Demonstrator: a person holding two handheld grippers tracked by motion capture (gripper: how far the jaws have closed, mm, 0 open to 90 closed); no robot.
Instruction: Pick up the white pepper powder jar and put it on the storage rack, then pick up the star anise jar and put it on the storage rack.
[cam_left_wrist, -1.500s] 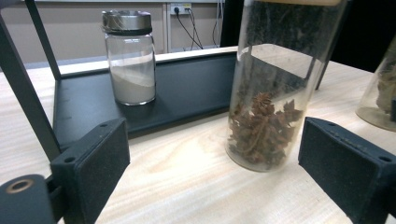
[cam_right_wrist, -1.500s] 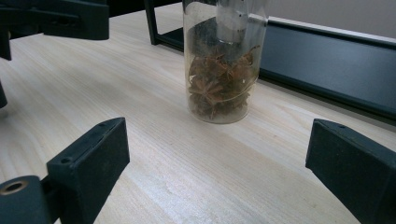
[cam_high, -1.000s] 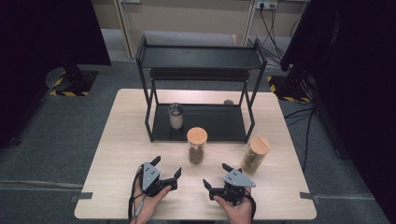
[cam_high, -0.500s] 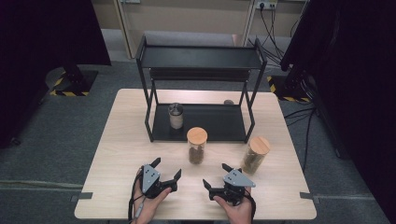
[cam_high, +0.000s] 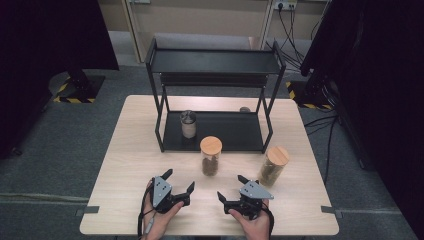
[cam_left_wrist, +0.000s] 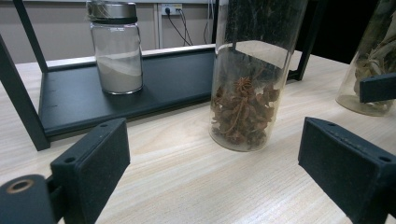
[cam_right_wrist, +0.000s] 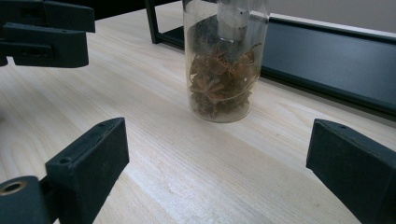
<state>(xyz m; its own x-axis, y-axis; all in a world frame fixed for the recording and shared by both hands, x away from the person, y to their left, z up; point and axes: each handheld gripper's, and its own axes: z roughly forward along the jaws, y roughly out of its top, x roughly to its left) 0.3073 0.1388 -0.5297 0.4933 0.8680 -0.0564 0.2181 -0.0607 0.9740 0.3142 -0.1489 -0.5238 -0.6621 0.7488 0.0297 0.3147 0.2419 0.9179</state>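
Both grippers rest low on the pale wooden table (cam_high: 130, 150), jaws spread wide and holding nothing. The left gripper (cam_high: 179, 181) and the right gripper (cam_high: 230, 188) each point toward the clear glass jar with a round wooden lid and brown star-shaped spice inside (cam_high: 210, 156), which stands on the bare tabletop ahead of both sets of fingers, between them and apart from every pad. In the left gripper view this jar (cam_left_wrist: 246, 88) stands beyond the gap between the fingers (cam_left_wrist: 93, 163), its lid cut off by the top edge.

Behind the jar stands a black two-tier metal shelf rack (cam_high: 215, 62); on its lower tier, ahead and to the left of the left fingers, sits a small glass jar with a metal lid and pale powder (cam_high: 188, 123). A second wooden-lidded glass jar with greenish dried leaves (cam_high: 273, 165) stands just ahead of the right fingers, to their right. Nothing lies between either gripper and the spice jar.

A small dark object (cam_high: 244, 109) behind the rack is too small to identify.
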